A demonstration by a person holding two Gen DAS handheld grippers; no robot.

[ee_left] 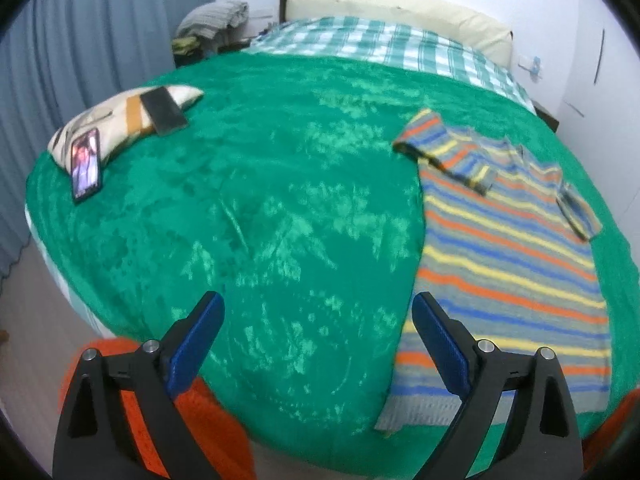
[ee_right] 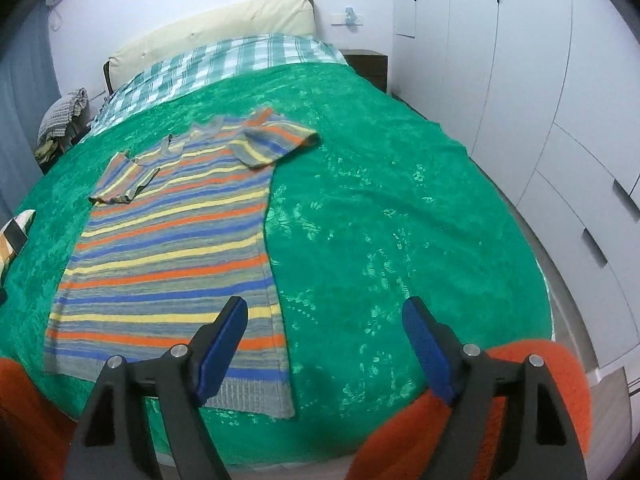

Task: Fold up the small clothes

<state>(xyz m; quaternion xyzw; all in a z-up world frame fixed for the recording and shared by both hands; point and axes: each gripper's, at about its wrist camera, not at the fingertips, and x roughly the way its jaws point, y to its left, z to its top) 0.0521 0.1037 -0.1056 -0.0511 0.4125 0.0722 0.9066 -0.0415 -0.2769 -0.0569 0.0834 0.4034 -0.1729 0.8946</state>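
Striped shirt [ee_left: 508, 264] lies flat on the green blanket [ee_left: 260, 200], hem toward the near edge of the bed, collar toward the checked sheet [ee_left: 380, 46]; both short sleeves look already turned in over the body. Left gripper [ee_left: 318, 344] hangs above the blanket beside the shirt's left edge, jaws wide, nothing between them. Right gripper [ee_right: 324, 344] hangs over the shirt's right hem corner, jaws wide, empty. Judgement: fold barely begun; next likely step is a pinch at each hem corner, then carry hem up to collar. To do it well: take both corners at matching height, bite only the shirt's two layers and not the plush blanket beneath, lift evenly so stripes stay parallel, and lay down without dragging the tucked sleeves [ee_right: 276, 140] open. Risk: blanket pile snagging in a jaw. View notes: left wrist alone shows a phone [ee_left: 85, 164] leaning on a small cushion [ee_left: 120, 120] at far left, plus curtains [ee_left: 80, 40]; right wrist alone shows the wardrobe doors [ee_right: 540, 100] and the shirt's full hem [ee_right: 240, 394].
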